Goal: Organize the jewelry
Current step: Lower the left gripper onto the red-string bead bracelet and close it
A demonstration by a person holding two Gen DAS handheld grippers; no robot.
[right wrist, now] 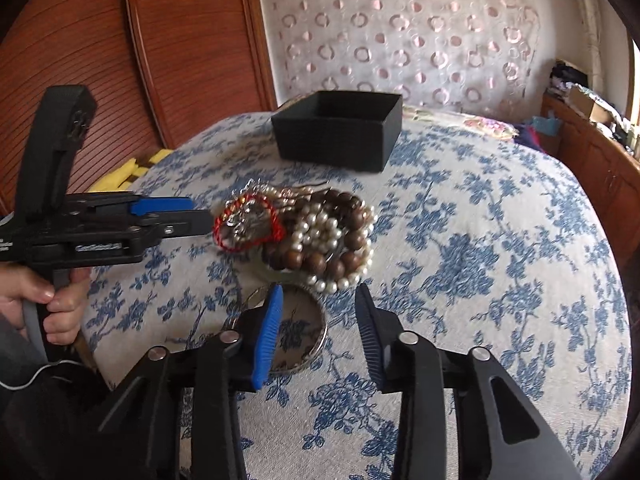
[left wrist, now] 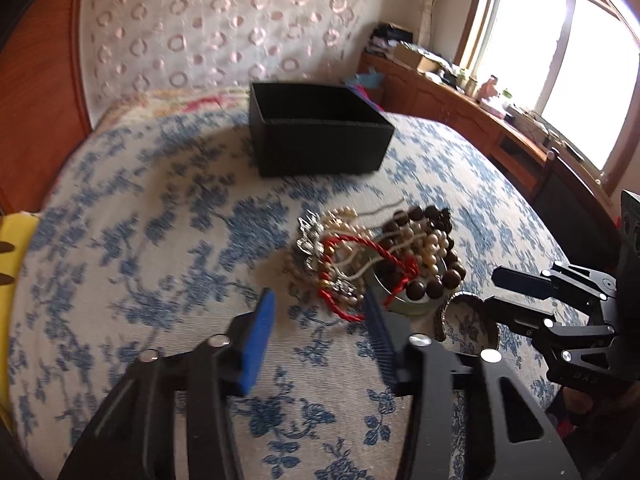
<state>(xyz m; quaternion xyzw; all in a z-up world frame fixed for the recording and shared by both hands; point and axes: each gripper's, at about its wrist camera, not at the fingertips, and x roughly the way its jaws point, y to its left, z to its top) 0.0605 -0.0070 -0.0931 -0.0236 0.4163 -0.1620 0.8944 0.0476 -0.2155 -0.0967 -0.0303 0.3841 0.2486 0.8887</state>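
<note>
A tangled jewelry pile (left wrist: 380, 256) (right wrist: 312, 236) lies on the blue-flowered bedspread (left wrist: 160, 240): dark wooden beads, pearl strands, a red cord bracelet (left wrist: 336, 242) and silver pieces, partly on a round metal dish. A round bangle (left wrist: 444, 316) (right wrist: 320, 332) lies just in front of the pile. My left gripper (left wrist: 320, 304) (right wrist: 200, 212) stands open at the pile's near left edge, with nothing gripped. My right gripper (right wrist: 319, 294) (left wrist: 494, 290) is open over the bangle, holding nothing. An open black box (left wrist: 320, 136) (right wrist: 340, 136) sits behind the pile.
A person's hand (right wrist: 60, 304) holds the left gripper's handle. A wooden headboard (right wrist: 180, 40) and a patterned curtain stand behind the bed. Something yellow (left wrist: 12, 240) lies at the bed's left edge. A cluttered wooden cabinet (left wrist: 460, 100) runs under the window on the right.
</note>
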